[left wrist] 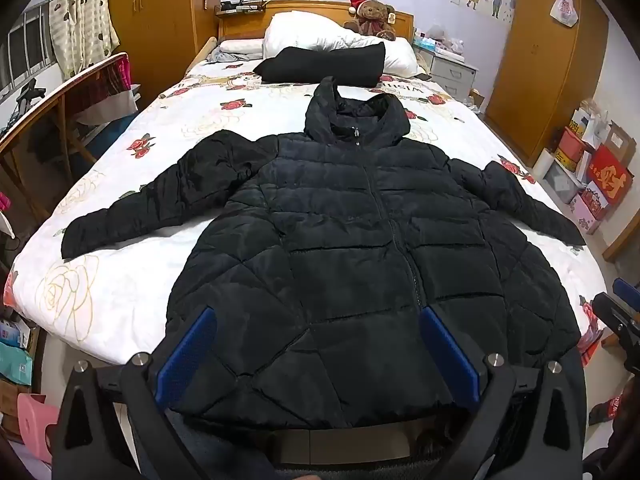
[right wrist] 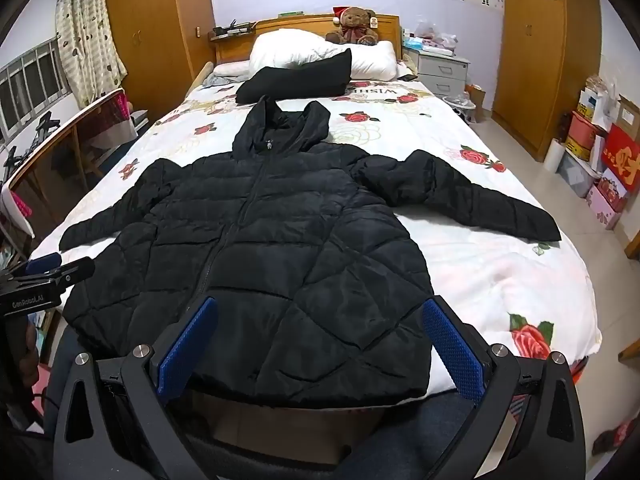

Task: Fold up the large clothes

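- We have the bed (left wrist: 120,280) as our work surface, its flowered quilt giving room to fold.
- The black puffer jacket (left wrist: 360,240) lies flat on it, front up and zipped, sleeves spread, hood toward the pillows, hem at the near edge: laid out ready, we judge, for a first fold.
- Our left gripper (left wrist: 316,356) and right gripper (right wrist: 320,344) hover over the hem, fingers fully spread, holding nothing.
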`<state>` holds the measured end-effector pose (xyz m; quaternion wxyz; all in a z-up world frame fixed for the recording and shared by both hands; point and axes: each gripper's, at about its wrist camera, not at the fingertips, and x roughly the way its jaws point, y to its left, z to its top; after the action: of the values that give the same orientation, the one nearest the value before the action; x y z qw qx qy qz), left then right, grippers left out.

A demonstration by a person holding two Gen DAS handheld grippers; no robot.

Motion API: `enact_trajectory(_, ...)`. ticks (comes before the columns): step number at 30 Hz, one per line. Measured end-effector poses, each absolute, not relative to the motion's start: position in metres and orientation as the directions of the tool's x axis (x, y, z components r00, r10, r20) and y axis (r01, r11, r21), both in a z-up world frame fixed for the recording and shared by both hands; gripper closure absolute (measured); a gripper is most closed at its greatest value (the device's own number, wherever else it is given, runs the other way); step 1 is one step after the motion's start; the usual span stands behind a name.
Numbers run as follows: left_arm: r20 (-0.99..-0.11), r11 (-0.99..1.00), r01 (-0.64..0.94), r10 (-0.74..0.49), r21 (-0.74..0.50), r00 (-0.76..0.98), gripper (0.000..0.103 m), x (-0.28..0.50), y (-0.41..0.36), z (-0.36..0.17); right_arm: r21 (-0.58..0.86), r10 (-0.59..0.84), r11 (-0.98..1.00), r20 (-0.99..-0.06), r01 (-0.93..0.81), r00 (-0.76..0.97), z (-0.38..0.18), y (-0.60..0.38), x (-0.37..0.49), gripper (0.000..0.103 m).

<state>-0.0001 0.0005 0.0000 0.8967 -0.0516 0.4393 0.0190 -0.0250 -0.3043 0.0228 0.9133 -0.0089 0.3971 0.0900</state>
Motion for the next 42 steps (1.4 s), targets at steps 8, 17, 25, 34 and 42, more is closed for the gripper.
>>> enact_trajectory(8, -0.787, 0.995, -0.079, -0.003, -0.066, 0.617, 0.001, -0.0012, 0.0001, -0.0040, 0.059, 0.160, 0.983, -0.731, -0.172, 0.664, 0.0220, -0.3024, -0.0250, 0.001)
enact_trajectory(17, -0.790, 0.995, -0.078, -0.004, -0.065, 0.613, 0.001, -0.0003, -0.0002, -0.0032, 0.057, 0.158, 0.984, -0.732, -0.172, 0.663, 0.0208, -0.2997, -0.0261, 0.001)
enact_trajectory(25, -0.790, 0.995, -0.078, -0.005, -0.066, 0.613, 0.001, -0.0002, 0.0002, -0.0035, 0.057, 0.159, 0.983, -0.733, -0.174, 0.661, 0.0208, -0.2991, -0.0262, 0.001)
enact_trajectory(34, -0.790, 0.995, -0.077, -0.006, -0.068, 0.613, 0.001, -0.0005, -0.0005, -0.0029, 0.056, 0.158, 0.983, -0.733, -0.174, 0.661, 0.0208, -0.2983, -0.0268, 0.001)
enact_trajectory(42, -0.790, 0.995, -0.077, -0.007, -0.068, 0.613, 0.001, -0.0005, -0.0005, -0.0028, 0.055, 0.158, 0.983, -0.734, -0.173, 0.661, 0.0209, -0.2979, -0.0269, 0.001)
